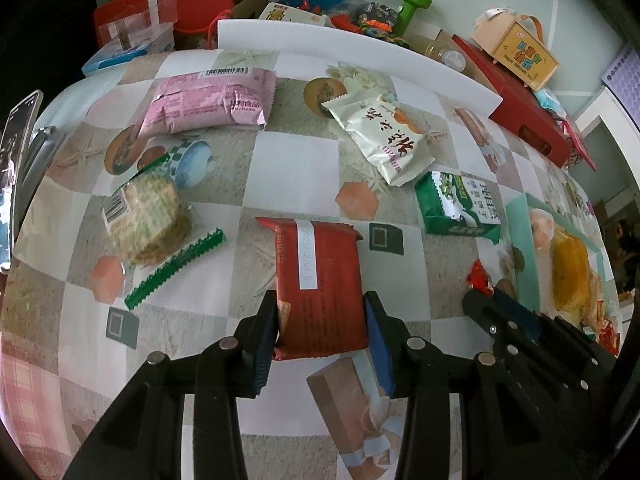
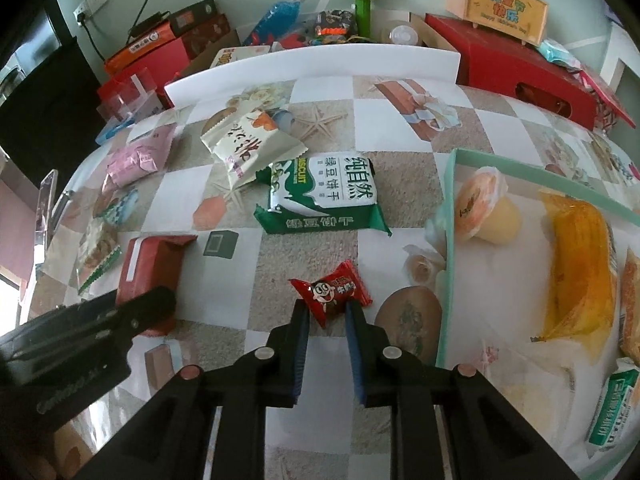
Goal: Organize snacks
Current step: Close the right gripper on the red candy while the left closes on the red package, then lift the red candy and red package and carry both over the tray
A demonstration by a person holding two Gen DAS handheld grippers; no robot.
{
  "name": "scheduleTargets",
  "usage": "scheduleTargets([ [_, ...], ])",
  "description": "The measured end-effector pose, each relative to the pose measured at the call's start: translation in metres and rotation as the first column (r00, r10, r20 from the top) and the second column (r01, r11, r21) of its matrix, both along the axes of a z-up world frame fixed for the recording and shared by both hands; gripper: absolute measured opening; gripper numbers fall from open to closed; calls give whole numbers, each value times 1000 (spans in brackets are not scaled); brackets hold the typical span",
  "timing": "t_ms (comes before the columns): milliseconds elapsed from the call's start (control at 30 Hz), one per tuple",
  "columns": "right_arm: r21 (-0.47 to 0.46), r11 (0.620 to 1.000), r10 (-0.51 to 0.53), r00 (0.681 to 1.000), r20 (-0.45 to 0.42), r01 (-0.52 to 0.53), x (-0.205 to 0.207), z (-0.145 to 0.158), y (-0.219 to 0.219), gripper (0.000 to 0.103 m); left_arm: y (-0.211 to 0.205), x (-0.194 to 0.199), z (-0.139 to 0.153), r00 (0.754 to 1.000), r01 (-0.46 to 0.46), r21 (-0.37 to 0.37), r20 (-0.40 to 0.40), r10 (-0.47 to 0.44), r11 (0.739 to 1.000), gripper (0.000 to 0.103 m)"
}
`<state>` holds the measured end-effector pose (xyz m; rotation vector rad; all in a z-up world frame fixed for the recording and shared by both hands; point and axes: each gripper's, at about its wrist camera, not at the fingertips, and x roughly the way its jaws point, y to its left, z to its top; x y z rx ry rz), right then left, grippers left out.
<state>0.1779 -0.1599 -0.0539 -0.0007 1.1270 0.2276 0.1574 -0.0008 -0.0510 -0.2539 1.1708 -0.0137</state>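
Red snacks being gripped on the tabletop (image 1: 304, 152)
Both grippers are angling steeply down: left gripper (image 1: 320, 312) fingers pinching the red packet (image 1: 320, 280), right gripper (image 2: 328, 312) fingers clamping the red candy (image 2: 330, 290).

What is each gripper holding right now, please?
Left gripper: closed on the red packet.
Right gripper: closed on the small red candy.

Layout on the tabletop (image 2: 400, 128), right wrist view. Candy (image 2: 330, 290) at centre, between the pads of the right hand-held gripper (image 2: 328, 312). Biscuit pack (image 2: 324, 196) at 12 o'clock of the candy; pastry packet (image 2: 248, 144) at 11 o'clock, its corner overlapping the biscuit pack. Brick-shaped packet (image 2: 156, 264) at 9 o'clock, held in the left hand-held gripper (image 1: 320, 320). Tray (image 2: 448, 240) at 3 o'clock, holding a jelly cup (image 2: 486, 208) and a wrapped cake (image 2: 580, 264). Foam board (image 2: 312, 60) at the far edge; boxes (image 2: 500, 52) behind it.
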Motion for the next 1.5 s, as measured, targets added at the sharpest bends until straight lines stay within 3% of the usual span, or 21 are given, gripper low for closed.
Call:
scheduleTargets([
  [133,-12,1000,17,1000,15,-17,1,0,1,24,3,-3,1,1000,-8,-19,-6,8,1000,43],
  [200,-23,999,24,999,25,-23,1,1,2,32,4,-3,0,1000,-10,-26,-7,10,1000,43],
  [267,-27,999,28,999,33,-27,2,0,3,55,5,-3,0,1000,-12,-33,-9,11,999,43],
  [633,-82,996,53,994,97,-45,4,-3,10,54,9,-3,0,1000,-20,-62,-13,19,998,43],
  [733,-84,995,56,993,101,-47,3,-3,10,38,10,-4,0,1000,-18,-59,-13,17,998,43],
  [867,-83,995,60,993,104,-52,3,-2,10,29,9,-4,0,1000,-18,-56,-14,17,998,43],
  [1500,-23,998,56,986,157,-53,-5,23,5,22,5,-2,7,1000,-9,-61,9,10,998,41],
])
